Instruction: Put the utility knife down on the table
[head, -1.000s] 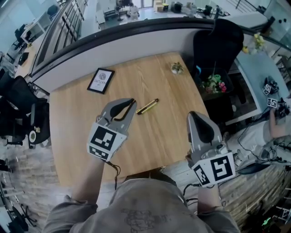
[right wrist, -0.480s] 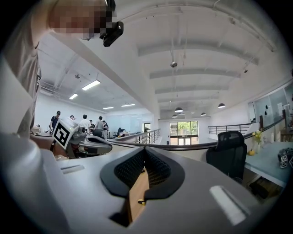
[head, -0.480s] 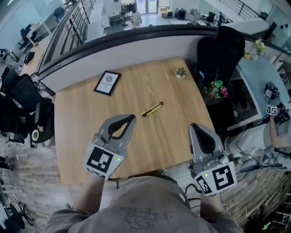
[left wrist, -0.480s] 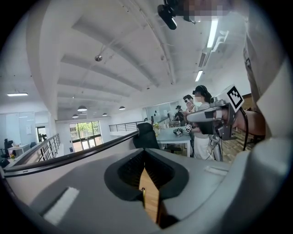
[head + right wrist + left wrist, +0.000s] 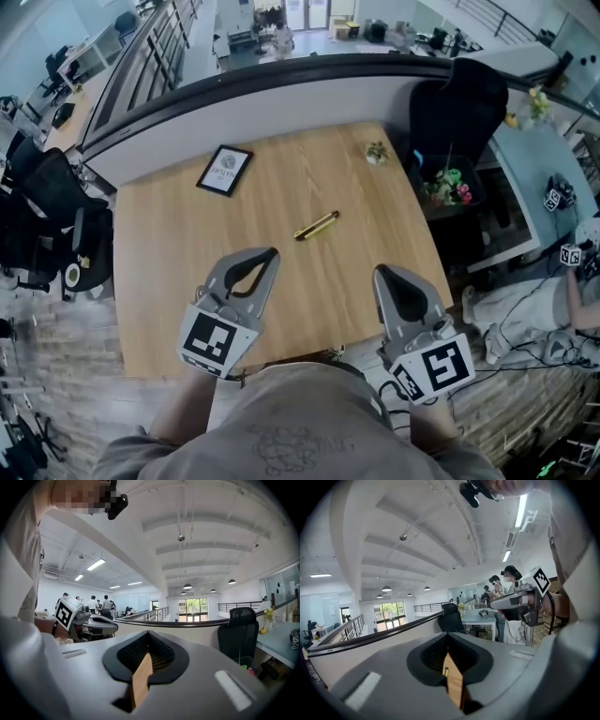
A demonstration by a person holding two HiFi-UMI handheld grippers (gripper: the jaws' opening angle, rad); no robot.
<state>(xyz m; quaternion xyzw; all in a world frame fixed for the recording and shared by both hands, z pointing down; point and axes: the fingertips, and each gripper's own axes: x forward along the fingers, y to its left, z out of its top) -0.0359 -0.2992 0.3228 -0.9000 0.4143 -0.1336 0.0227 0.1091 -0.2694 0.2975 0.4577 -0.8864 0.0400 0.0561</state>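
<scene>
The yellow and black utility knife (image 5: pixel 316 226) lies flat on the wooden table (image 5: pixel 169 272), near its middle. My left gripper (image 5: pixel 270 253) hovers over the table's near side, short of the knife and to its left, with the jaws shut and nothing in them. My right gripper (image 5: pixel 386 272) hangs near the table's right front corner, also shut and empty. In the left gripper view the shut jaws (image 5: pixel 449 637) leave only a thin strip of table showing, with a small yellow speck (image 5: pixel 446 671) in it. The right gripper view shows its jaws (image 5: pixel 149 634) shut the same way.
A black-framed picture (image 5: pixel 223 170) lies at the table's far left, and a small potted plant (image 5: pixel 377 151) stands at the far right corner. A black chair (image 5: pixel 459 103) and a bin with flowers (image 5: pixel 445 183) stand right of the table. A curved wall runs behind.
The left gripper has drawn back from the knife towards the person. The right gripper has shifted a little left and nearer. The knife lies where it was.
</scene>
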